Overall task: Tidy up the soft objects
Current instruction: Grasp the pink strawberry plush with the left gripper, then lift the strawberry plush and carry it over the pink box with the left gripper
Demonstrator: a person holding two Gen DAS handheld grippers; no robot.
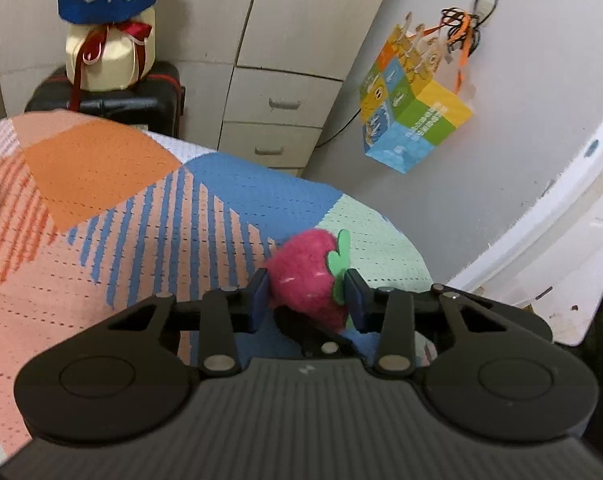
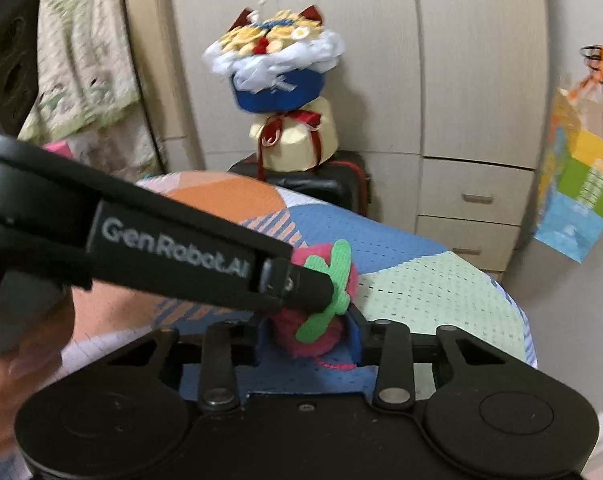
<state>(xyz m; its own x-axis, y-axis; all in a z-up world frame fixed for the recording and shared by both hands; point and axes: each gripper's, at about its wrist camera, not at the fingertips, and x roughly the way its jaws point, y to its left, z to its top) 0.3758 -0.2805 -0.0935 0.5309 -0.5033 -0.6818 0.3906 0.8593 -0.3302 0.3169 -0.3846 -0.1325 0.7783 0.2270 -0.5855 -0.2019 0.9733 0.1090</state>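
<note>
The pink plush strawberry (image 1: pixel 309 276) sits pinched between the jaws of the left gripper (image 1: pixel 306 298), just above the patterned bed cover (image 1: pixel 149 216). The right gripper (image 2: pixel 309 330) has its jaws closed on the same strawberry (image 2: pixel 321 336) from the other side, with the left gripper's black finger (image 2: pixel 301 284) lying across the green felt leaves (image 2: pixel 333 268) directly ahead of those jaws.
</note>
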